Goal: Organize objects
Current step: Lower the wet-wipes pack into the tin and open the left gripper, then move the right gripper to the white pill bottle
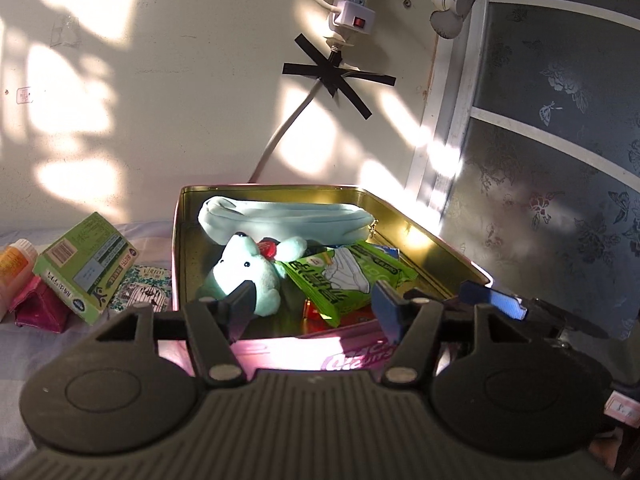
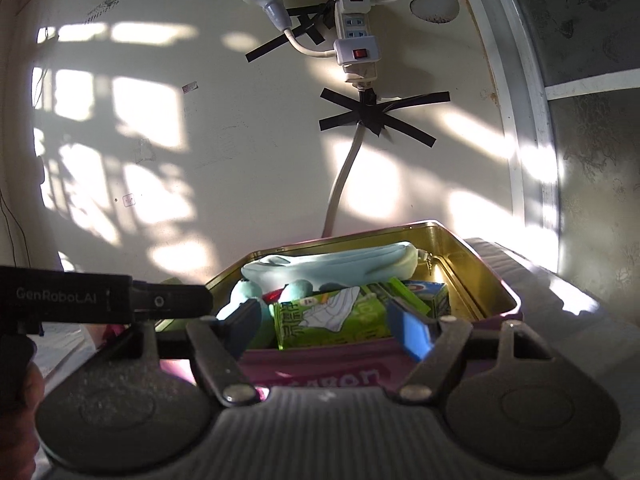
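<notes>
Packing step: left gripper [image 1: 316, 300] and right gripper [image 2: 328, 322] both part-open, empty, before tin [image 1: 178, 240]. Next: likely fetch green box [image 1: 86, 266].

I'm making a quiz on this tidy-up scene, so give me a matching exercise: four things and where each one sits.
Things:
1. pale blue pouch
2. plush toy
3. green box
4. power strip

Places:
A. outside the tin, to its left
B. on the wall
C. inside the tin, along its back wall
D. inside the tin, in front of the pouch

Pairs: 1-C, 2-D, 3-A, 4-B
</notes>
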{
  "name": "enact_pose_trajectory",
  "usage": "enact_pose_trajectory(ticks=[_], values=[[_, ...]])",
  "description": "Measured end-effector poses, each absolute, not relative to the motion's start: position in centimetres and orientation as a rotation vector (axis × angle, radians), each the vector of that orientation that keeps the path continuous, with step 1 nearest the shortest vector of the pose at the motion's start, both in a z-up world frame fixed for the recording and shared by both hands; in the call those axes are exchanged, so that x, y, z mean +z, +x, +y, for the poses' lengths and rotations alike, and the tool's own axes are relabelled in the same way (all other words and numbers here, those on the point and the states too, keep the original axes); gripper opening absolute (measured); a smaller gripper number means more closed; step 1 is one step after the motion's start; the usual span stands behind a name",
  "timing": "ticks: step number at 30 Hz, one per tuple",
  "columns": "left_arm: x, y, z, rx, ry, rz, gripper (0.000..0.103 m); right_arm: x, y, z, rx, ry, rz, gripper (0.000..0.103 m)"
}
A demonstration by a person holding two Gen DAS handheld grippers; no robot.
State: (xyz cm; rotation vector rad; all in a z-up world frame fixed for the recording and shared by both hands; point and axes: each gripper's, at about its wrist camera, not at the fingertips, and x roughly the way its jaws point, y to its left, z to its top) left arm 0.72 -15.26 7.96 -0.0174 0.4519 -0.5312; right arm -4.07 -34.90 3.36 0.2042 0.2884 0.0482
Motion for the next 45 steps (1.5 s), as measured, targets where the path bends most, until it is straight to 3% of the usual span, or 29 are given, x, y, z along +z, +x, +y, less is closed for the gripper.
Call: enact_pose_trajectory(ticks=[18, 45], values=[[1.0, -2.7, -8.3, -0.29, 0.105, 0.551, 0.074, -0.4, -9.0, -31.1, 0.016, 0.196, 0.443, 0.073], [-0.4, -2.7, -7.1, -0.281, 0.082, 0.577, 0.081, -1.4, -8.2, -32.4, 0.043, 0.314, 0.515, 0.077]])
